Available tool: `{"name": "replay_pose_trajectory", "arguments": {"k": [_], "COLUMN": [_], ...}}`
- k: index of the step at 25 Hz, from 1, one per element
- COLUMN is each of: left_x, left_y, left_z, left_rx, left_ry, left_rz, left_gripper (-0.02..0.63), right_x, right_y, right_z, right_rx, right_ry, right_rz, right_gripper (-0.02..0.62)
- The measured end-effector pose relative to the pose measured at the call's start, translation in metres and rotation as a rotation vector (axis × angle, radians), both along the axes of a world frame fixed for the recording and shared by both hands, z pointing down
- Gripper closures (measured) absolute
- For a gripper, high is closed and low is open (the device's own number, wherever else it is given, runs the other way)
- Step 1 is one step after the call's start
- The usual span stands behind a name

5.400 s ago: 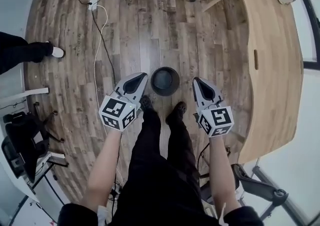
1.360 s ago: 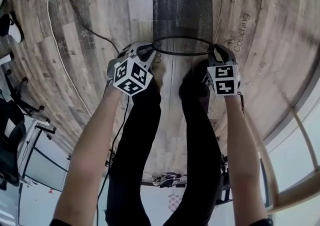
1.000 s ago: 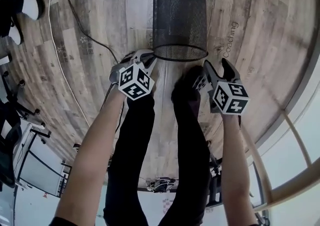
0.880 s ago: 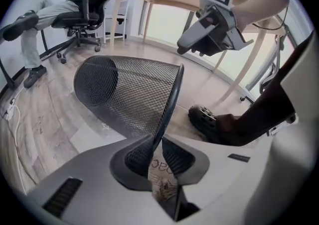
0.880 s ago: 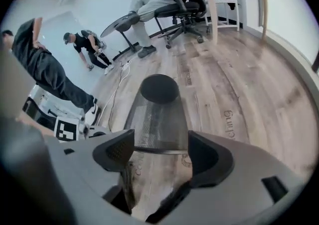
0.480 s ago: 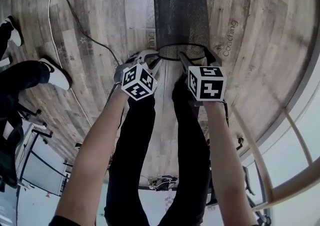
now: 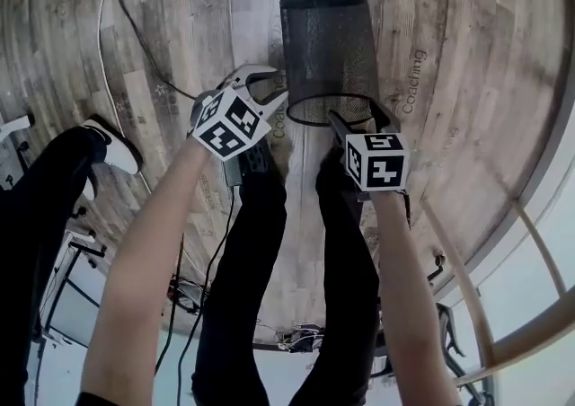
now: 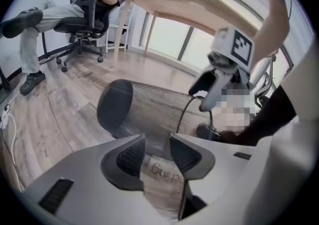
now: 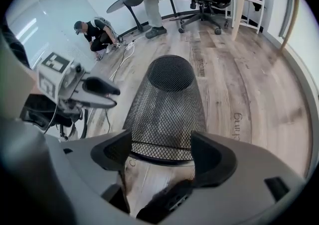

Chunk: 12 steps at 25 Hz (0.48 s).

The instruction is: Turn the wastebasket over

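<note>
The black mesh wastebasket (image 7: 328, 49) lies tipped on the wood floor, with its open rim towards me and its closed base away. My left gripper (image 7: 272, 90) hangs just left of the rim, apart from it. Its jaws have just been opening and nothing is between them (image 8: 156, 142). My right gripper (image 7: 358, 117) is at the near rim with its jaws wide, having opened further over the last second. In the right gripper view (image 9: 162, 144) the rim sits just beyond the pads, which do not press on it. The wastebasket (image 9: 167, 109) fills the space ahead.
My legs and shoes are directly below the basket. Another person's leg and white-soled shoe (image 7: 112, 148) stand at left, beside a cable (image 7: 126, 18). A wooden desk (image 8: 199, 10), a person on an office chair (image 8: 79, 15) and a crouching person (image 9: 94, 30) are farther off.
The left gripper has pulled left and up, away from the rim, and its jaws have spread. The right gripper swung in to the near rim and has stayed there. The basket has barely moved.
</note>
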State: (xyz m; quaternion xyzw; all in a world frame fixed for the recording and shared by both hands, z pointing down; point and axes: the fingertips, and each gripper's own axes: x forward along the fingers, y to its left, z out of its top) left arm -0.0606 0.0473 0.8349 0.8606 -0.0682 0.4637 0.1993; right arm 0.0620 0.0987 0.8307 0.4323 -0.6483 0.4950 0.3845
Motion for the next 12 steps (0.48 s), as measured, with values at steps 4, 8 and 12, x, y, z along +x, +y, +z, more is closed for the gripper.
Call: {"name": "replay_pose_trajectory", "arguments": {"k": [4, 8, 12], "left_x": [0.023, 0.064, 0.088], "left_y": [-0.083, -0.129, -0.13], "left_z": [-0.001, -0.004, 0.015], "left_rx": [0.004, -0.075, -0.134], "left_ry": [0.051, 0.123, 0.082], "left_rz": [0.013, 0.039, 0.158], "left_gripper": [0.31, 0.239, 0.2], "right_x": [-0.002, -0.003, -0.002], "right_y": [-0.001, 0.0, 0.002], "right_z": [0.0, -0.002, -0.005], "right_rx": [0.018, 0.031, 0.046], "right_ry": [-0.004, -0.009, -0.019], "right_rz": [0.0, -0.003, 0.0], "right_gripper": [0.239, 0.238, 0.238]}}
